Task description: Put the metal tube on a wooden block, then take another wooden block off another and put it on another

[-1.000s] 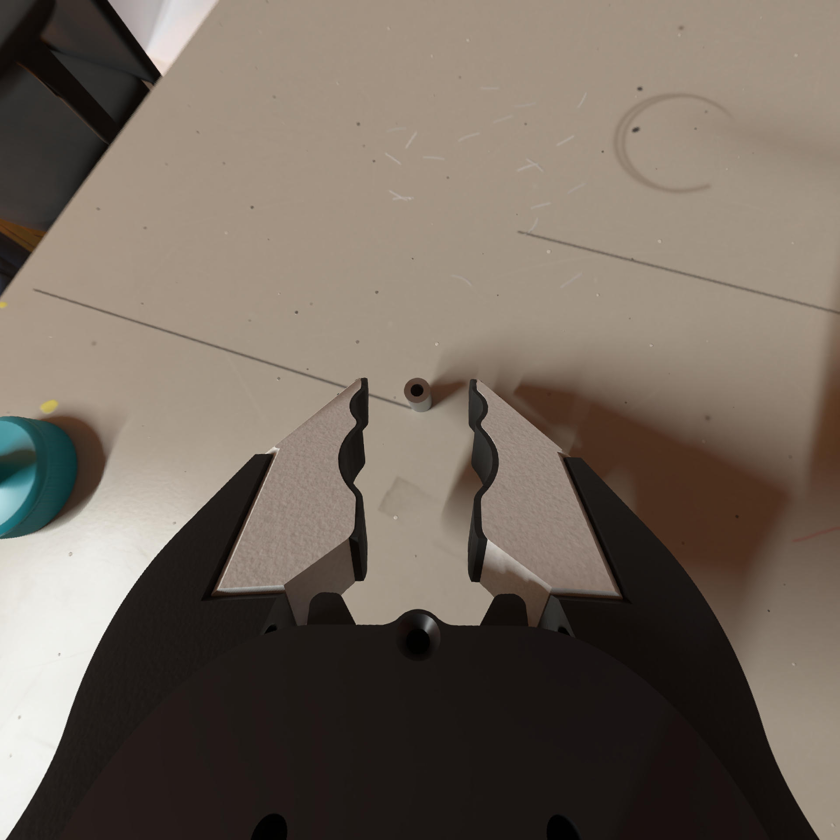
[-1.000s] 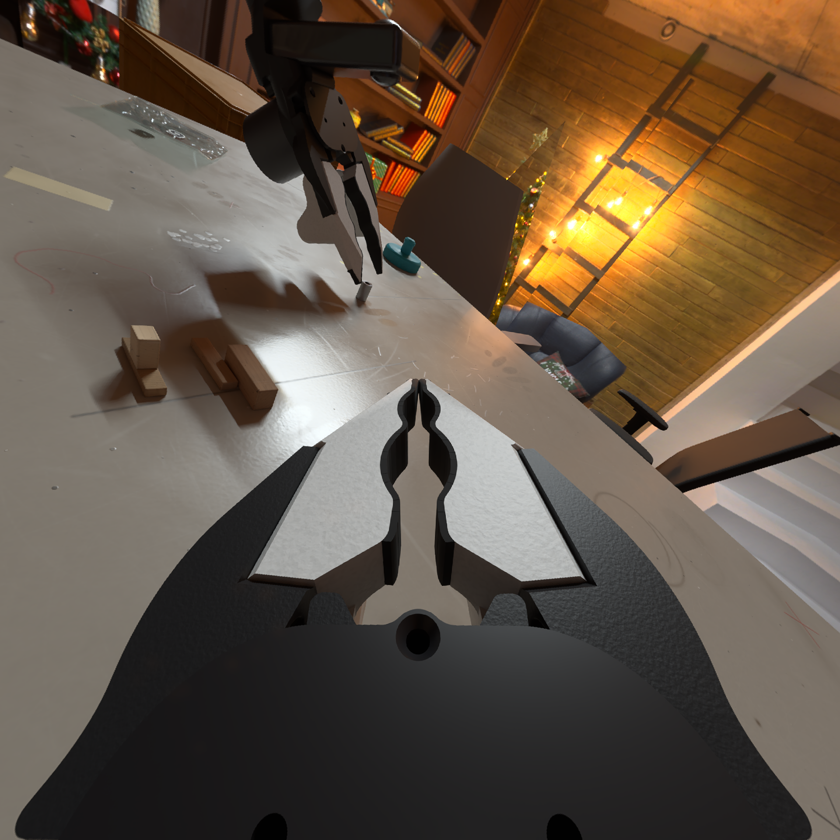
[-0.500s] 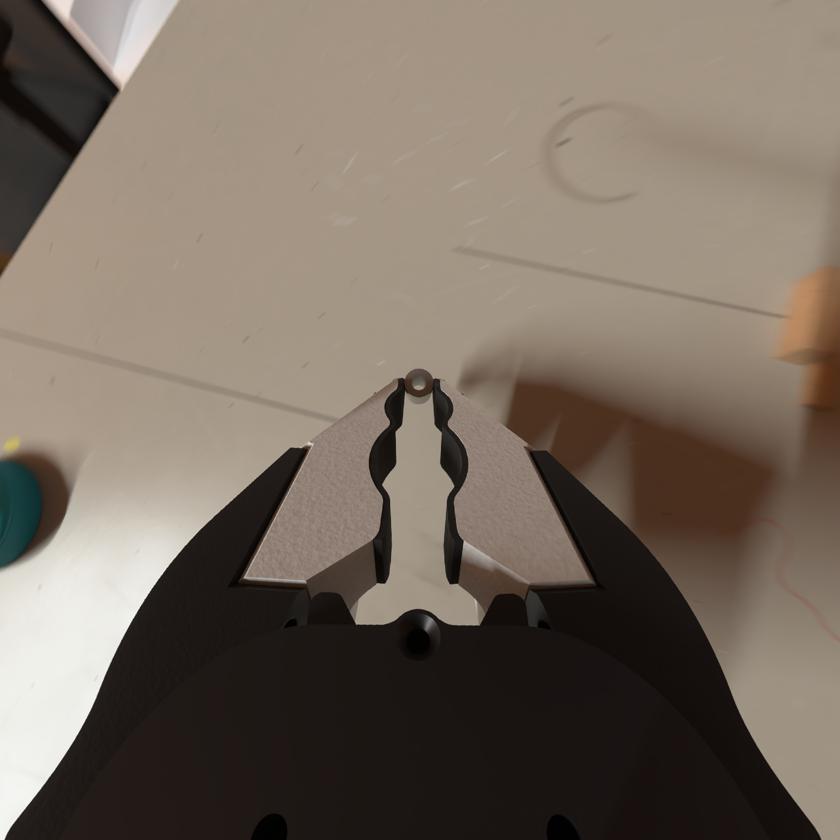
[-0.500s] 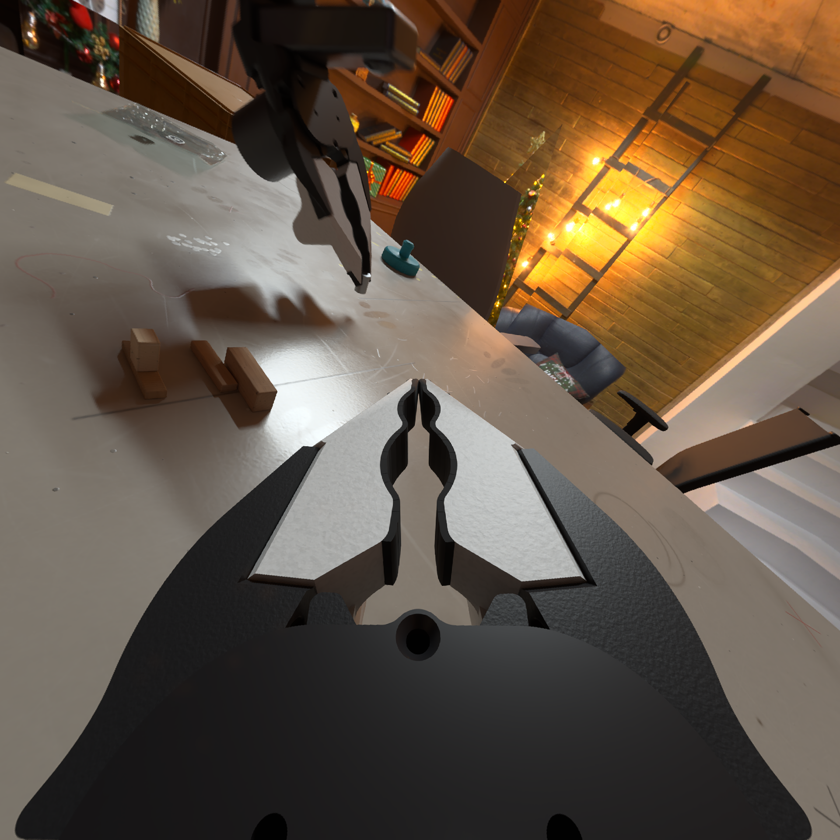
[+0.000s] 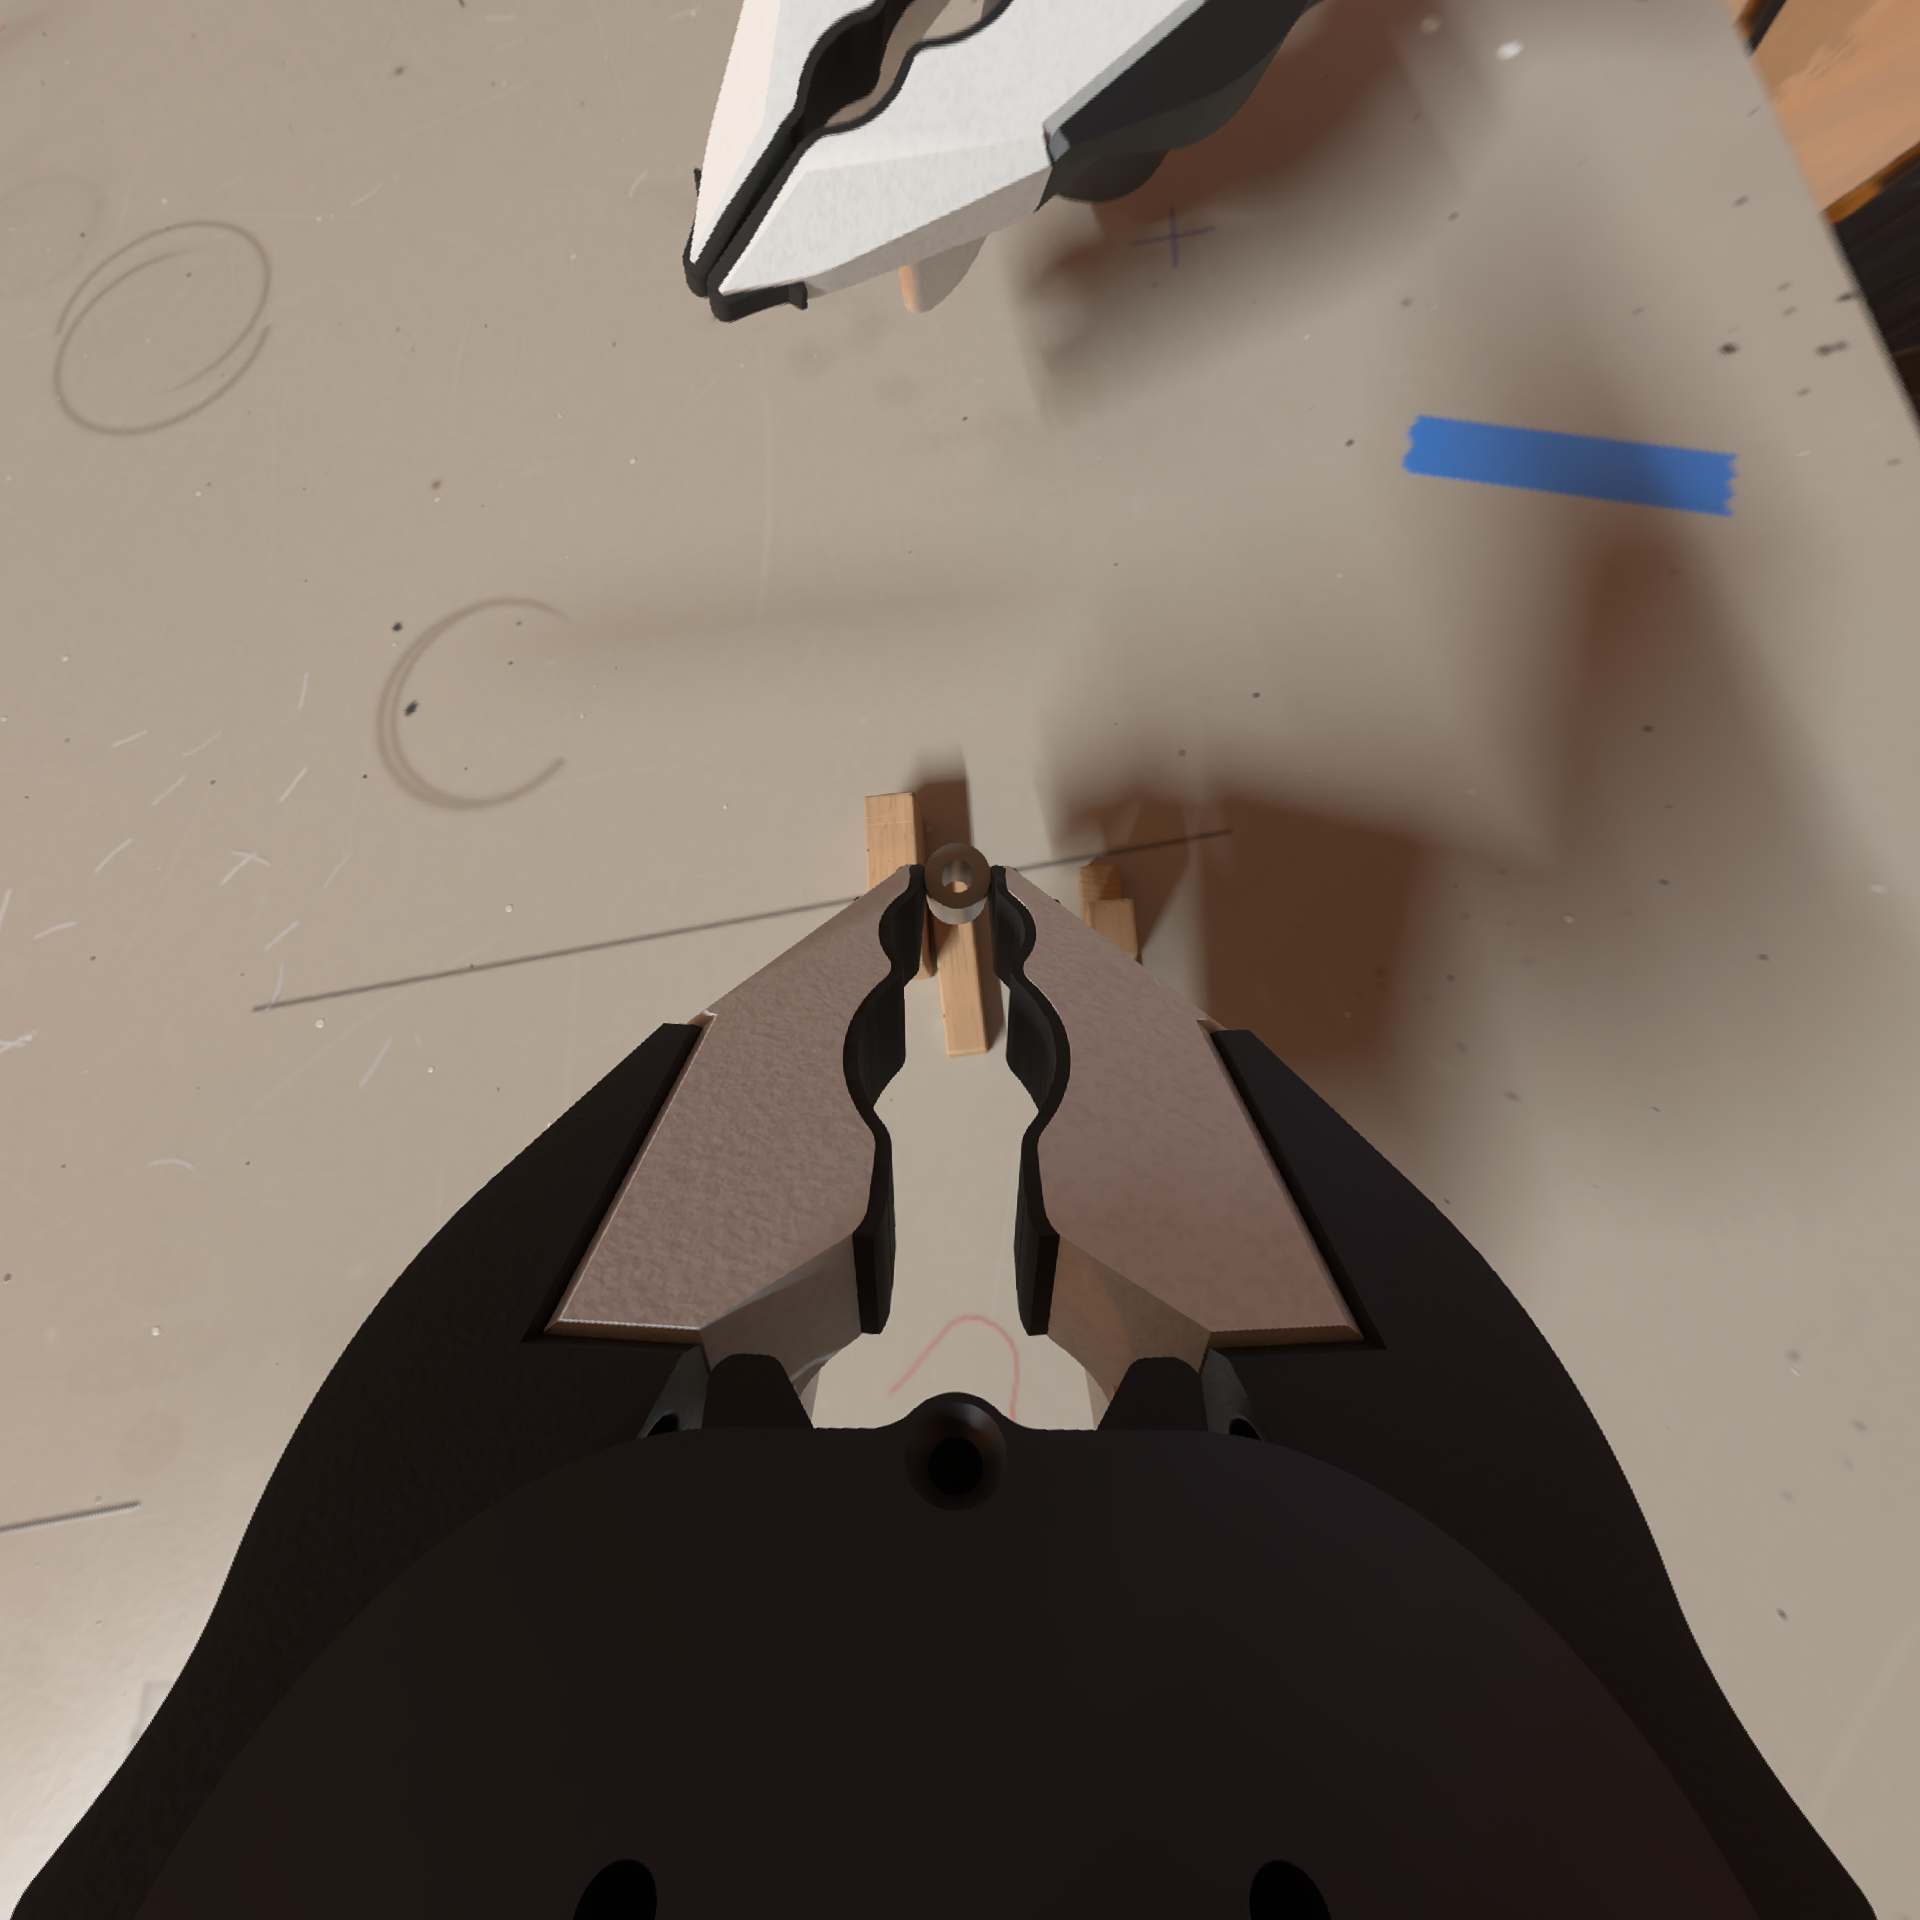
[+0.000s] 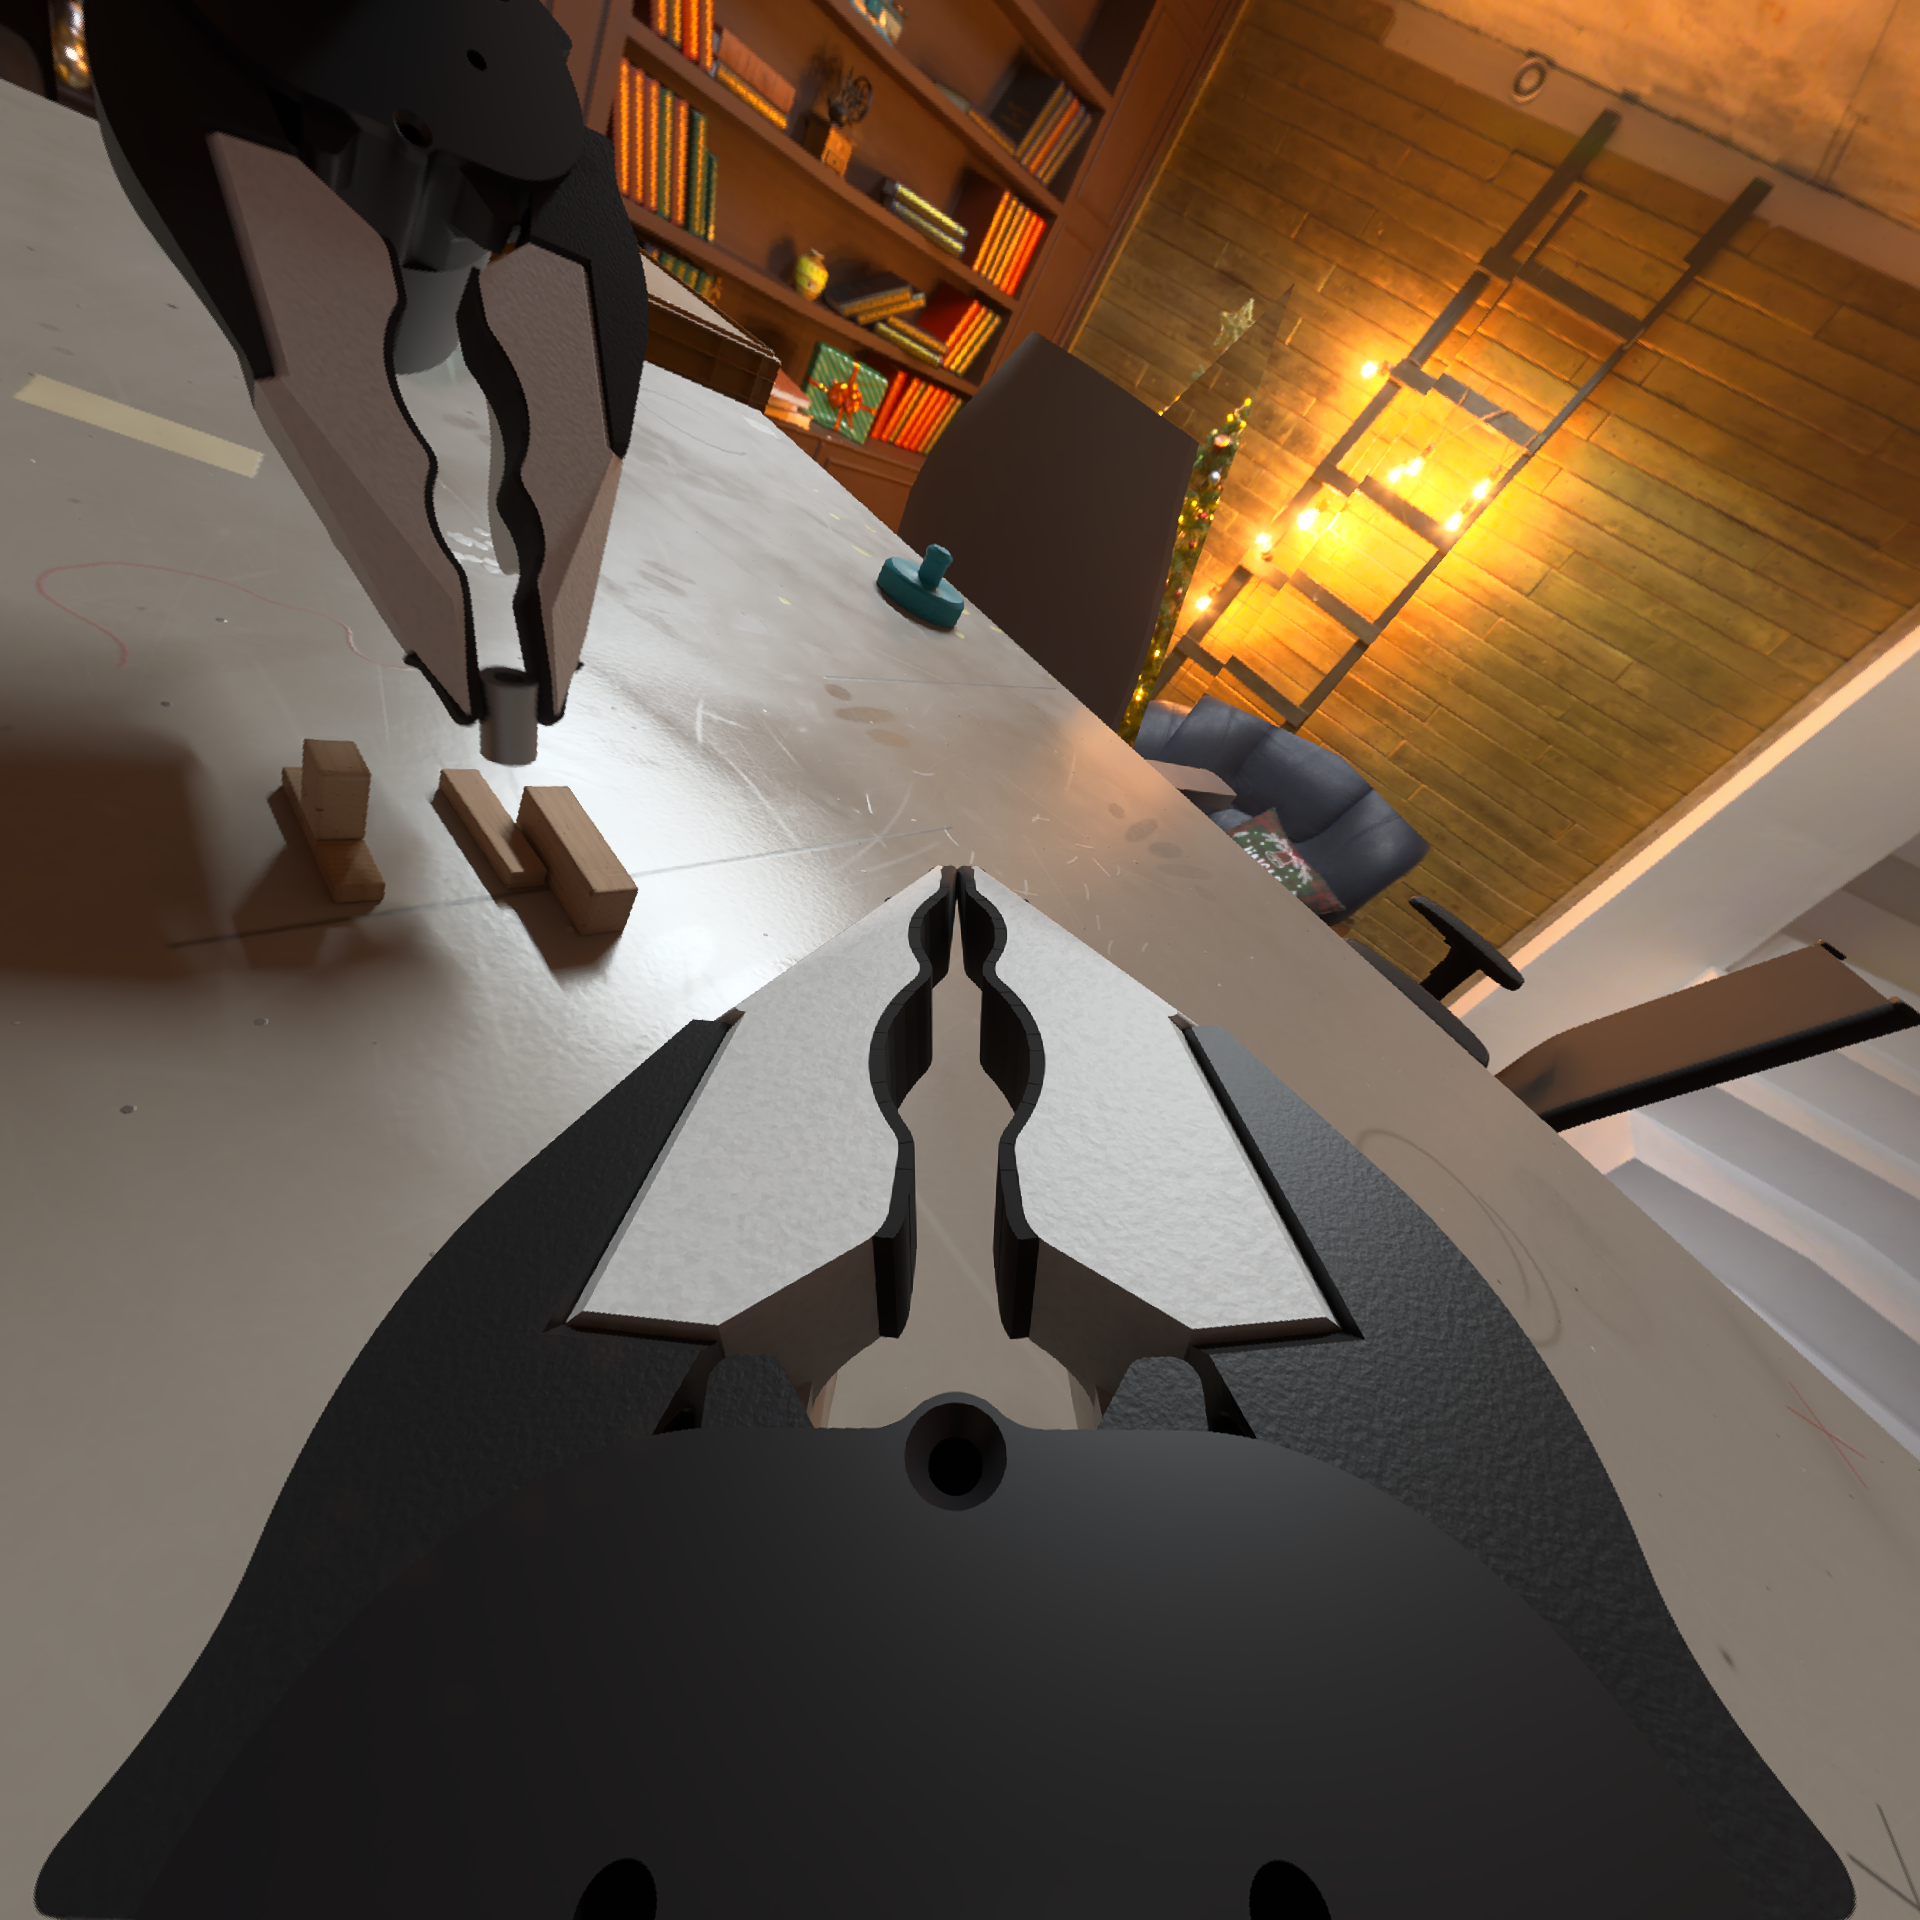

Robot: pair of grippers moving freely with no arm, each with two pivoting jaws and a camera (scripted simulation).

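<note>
My left gripper (image 5: 957,876) is shut on the small grey metal tube (image 5: 957,902) and holds it upright just above the wooden blocks. In the right wrist view the tube (image 6: 509,719) hangs from the left gripper (image 6: 507,698) over the far end of a thin flat block (image 6: 480,826), with a taller block (image 6: 578,858) against it. To their left a small cube (image 6: 336,787) sits on another flat block (image 6: 335,857). My right gripper (image 6: 956,873) is shut and empty, above the table near the blocks; it shows in the left wrist view (image 5: 727,275).
A teal knob-shaped object (image 6: 921,588) stands near the table's far edge, with a dark chair (image 6: 1049,499) behind it. Blue tape (image 5: 1569,478) and beige tape (image 6: 135,421) are stuck on the tabletop (image 6: 260,1091). A bookshelf and stairs lie beyond the table.
My left gripper closed on the metal tube, lifted it off the table and carried it over the wooden blocks. My right gripper stayed shut and barely moved.
</note>
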